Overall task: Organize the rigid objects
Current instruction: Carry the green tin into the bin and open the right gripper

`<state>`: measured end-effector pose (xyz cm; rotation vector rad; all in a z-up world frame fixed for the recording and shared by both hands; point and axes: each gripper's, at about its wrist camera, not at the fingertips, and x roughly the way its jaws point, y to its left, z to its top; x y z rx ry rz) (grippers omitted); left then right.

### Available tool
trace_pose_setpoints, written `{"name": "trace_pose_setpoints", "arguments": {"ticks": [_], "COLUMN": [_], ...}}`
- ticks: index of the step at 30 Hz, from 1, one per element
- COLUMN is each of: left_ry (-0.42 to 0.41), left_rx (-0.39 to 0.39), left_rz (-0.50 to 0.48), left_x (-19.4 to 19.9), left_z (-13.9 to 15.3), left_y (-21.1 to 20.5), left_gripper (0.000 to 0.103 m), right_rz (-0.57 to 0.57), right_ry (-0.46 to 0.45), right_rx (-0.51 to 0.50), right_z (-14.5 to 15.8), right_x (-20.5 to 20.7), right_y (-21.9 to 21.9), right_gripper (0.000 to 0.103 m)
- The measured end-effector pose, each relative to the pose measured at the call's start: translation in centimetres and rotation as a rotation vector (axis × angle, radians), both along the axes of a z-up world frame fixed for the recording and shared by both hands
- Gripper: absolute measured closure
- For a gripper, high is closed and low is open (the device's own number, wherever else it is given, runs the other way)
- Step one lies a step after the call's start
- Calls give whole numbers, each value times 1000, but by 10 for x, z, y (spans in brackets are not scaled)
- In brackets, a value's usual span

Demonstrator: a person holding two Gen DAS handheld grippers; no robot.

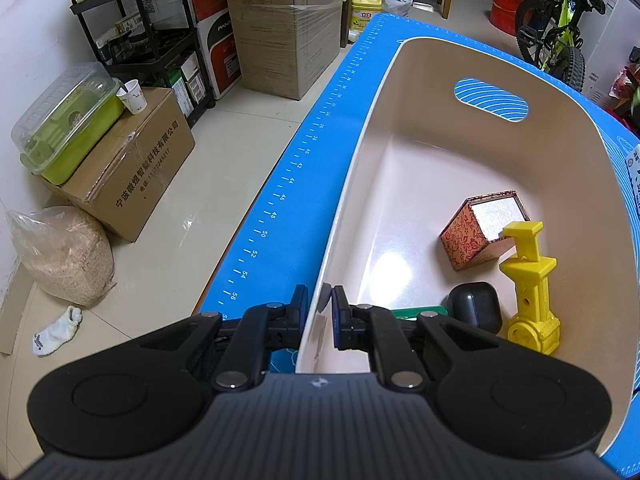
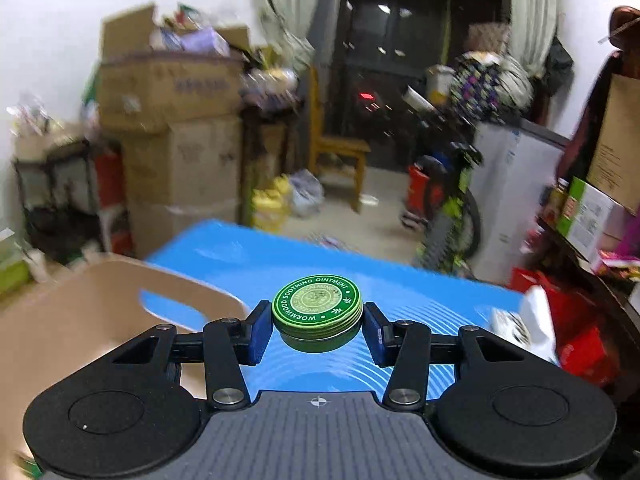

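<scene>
Beige bin [image 1: 400,152] sits on the blue mat, oval handle cutout in its far wall. Inside, near one end: red floral-patterned box [image 1: 476,236] tipped on an edge, yellow plastic part [image 1: 532,292] upright just beside it, dark rounded case [image 1: 474,306] near both, green item [image 1: 420,312] mostly hidden. Round green ointment tin [image 2: 317,310], lid up, level, held off the mat beside the bin.

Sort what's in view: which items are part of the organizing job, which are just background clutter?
Job:
- beige bin, left gripper shut on its rim
- green ointment tin in right gripper
- patterned box, yellow toy, black case in the bin

Clutter:
- cardboard boxes
- sock
- bicycle
</scene>
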<state>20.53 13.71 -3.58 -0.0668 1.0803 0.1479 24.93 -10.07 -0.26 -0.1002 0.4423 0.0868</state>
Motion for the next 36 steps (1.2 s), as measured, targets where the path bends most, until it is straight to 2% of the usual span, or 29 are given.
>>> {"name": "trace_pose_setpoints", "arguments": {"ticks": [5, 16, 31, 35, 36], "left_ry": [0, 0, 0, 0, 0], "left_rx": [0, -1, 0, -1, -1], "left_rz": [0, 0, 0, 0, -1], "left_x": [0, 0, 0, 0, 0], "left_z": [0, 0, 0, 0, 0], "left_y": [0, 0, 1, 1, 1], "left_gripper": [89, 89, 89, 89, 89], "right_rz": [147, 415, 486, 484, 477], "right_ry": [28, 240, 451, 488, 502], "right_rx": [29, -76, -207, -207, -202], "right_z": [13, -19, -58, -60, -60], "right_x": [-15, -37, -42, -40, -37], "right_y": [28, 98, 130, 129, 129], "right_gripper": [50, 50, 50, 49, 46]}}
